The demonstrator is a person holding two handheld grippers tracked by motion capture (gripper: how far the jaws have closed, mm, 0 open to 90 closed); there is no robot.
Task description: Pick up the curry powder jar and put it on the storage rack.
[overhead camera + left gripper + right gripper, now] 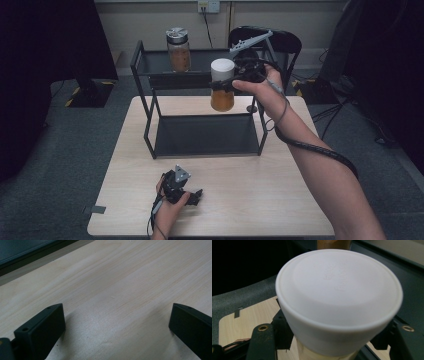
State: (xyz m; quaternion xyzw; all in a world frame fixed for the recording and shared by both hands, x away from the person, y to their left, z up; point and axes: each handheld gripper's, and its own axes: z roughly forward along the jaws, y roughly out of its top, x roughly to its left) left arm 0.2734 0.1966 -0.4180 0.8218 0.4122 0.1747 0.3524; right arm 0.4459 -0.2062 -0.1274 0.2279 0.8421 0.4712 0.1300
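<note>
Right gripper [227, 84] fingers clamped around white-lidded glass jar of brown contents [222, 85], held upright in air beside black metal two-tier rack [150, 127], probably near top-shelf height. Left gripper [192, 196] rested on pale wooden worktop [250, 195], near edge, fingers wide apart, empty.

- Table [280, 200]: light wood-grain top, matt, smooth, with fine streaks visible in the left gripper view.
- Rack [145, 107]: black frame, apparently painted metal; shelves dark and matt.
- Held jar [222, 92]: clear glossy body, probably glass, over brown contents; white lid [338, 293] of smooth matt plastic with faint embossed lettering.
- Second jar [179, 50]: clear glossy body, silvery metallic-looking lid.
- Left gripper [117, 327]: jaws of matt black plastic.
- Floor [65, 150]: grey, rough carpet texture.
</note>
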